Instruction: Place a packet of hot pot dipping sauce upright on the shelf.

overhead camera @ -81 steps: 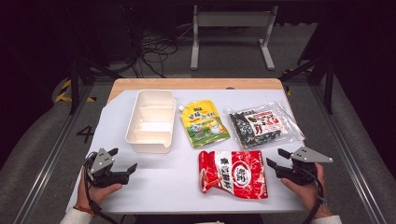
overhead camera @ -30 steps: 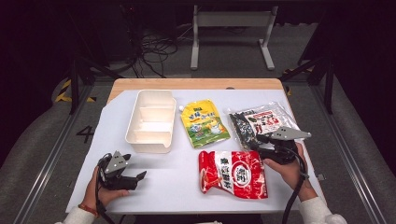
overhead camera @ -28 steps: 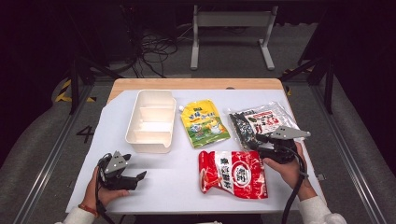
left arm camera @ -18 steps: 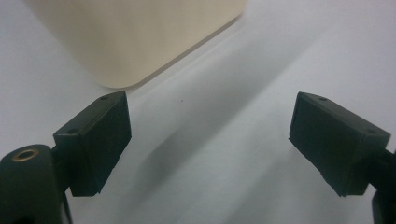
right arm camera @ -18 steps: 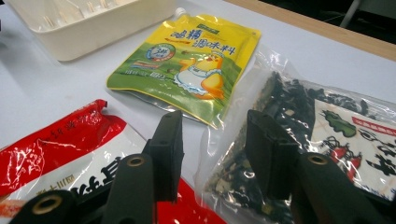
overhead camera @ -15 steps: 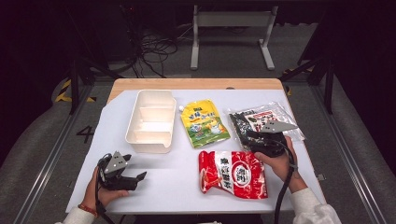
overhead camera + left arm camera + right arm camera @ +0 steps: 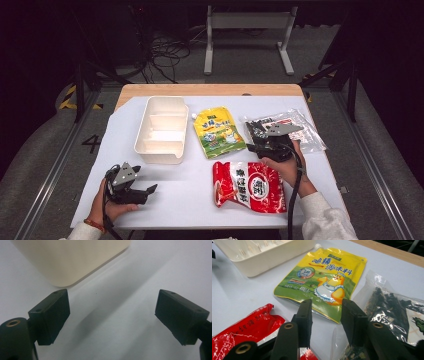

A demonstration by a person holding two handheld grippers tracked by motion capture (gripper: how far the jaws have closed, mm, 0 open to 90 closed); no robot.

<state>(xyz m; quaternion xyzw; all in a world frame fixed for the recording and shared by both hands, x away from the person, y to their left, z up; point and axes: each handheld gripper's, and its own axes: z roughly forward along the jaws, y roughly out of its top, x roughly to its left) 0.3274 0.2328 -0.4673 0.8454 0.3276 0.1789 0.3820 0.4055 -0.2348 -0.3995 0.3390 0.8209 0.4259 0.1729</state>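
A yellow-green spouted seasoning pouch (image 7: 219, 132) (image 7: 322, 277) lies mid-table. To its right is a clear bag of dark dried food (image 7: 300, 131) (image 7: 392, 307), and in front a red snack bag (image 7: 247, 186) (image 7: 242, 327). My right gripper (image 7: 254, 146) (image 7: 325, 307) hovers low over the clear bag's near-left corner, beside the pouch's edge, its jaws partly apart with nothing between them. My left gripper (image 7: 148, 194) (image 7: 112, 312) rests at the front left, wide open over bare table, just in front of the cream divided tray (image 7: 160, 130) (image 7: 70, 260).
The cream tray (image 7: 262, 252) stands left of the pouch with its compartments bare. A white sheet (image 7: 185, 200) covers the wooden table (image 7: 210, 90). Beyond the far edge are a dark floor, cables and a metal stand (image 7: 247, 30).
My right gripper has travelled from the table's front right forward and left, onto the clear bag's corner next to the pouch. The left gripper shifted slightly right, then stayed still.
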